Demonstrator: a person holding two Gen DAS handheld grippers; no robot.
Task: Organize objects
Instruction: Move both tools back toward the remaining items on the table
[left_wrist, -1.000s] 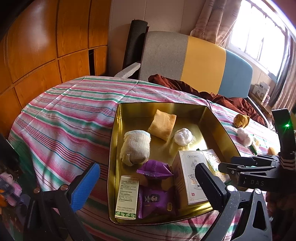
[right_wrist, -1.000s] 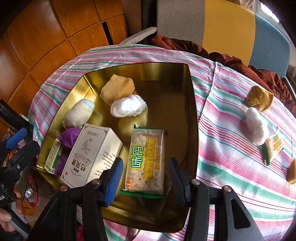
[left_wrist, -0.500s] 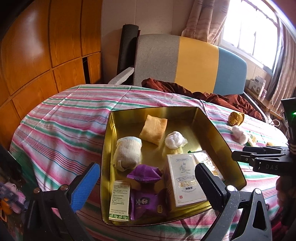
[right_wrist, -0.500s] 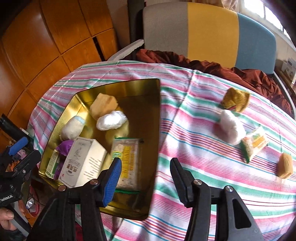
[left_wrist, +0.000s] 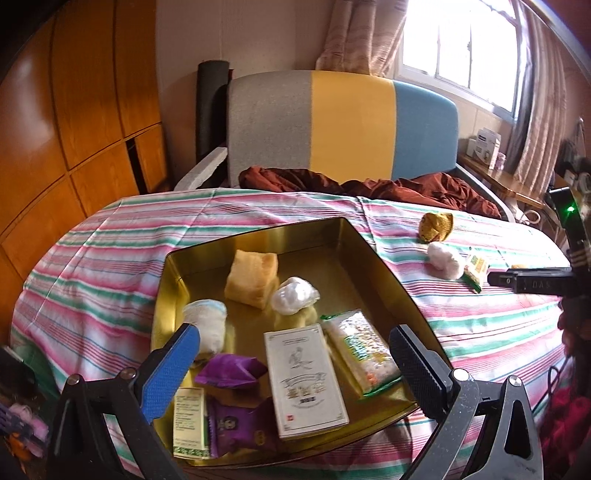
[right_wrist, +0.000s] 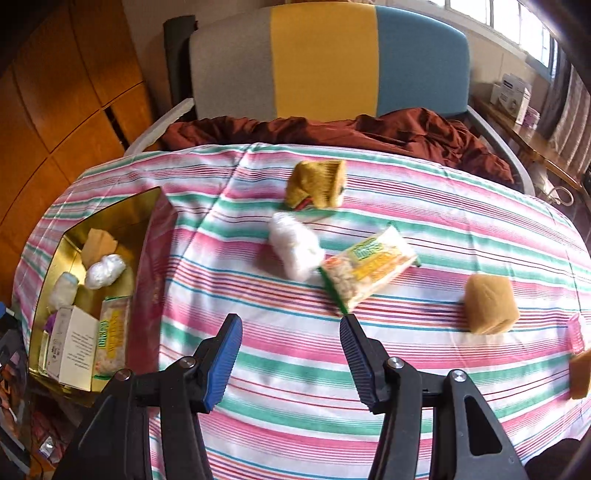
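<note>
gold tray (left_wrist: 373, 254) holds eight items; on the striped cloth (right_wrist: 295, 369): two cracker packs counting one trayed (right_wrist: 369, 269), three cloth rolls. right gripper (right_wrist: 291, 354) released, jaws just widened, empty; left gripper (left_wrist: 295, 365) spread, empty.

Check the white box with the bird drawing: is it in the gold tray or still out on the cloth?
In. The white box lies flat inside the gold tray, beside the cracker packet.
</note>
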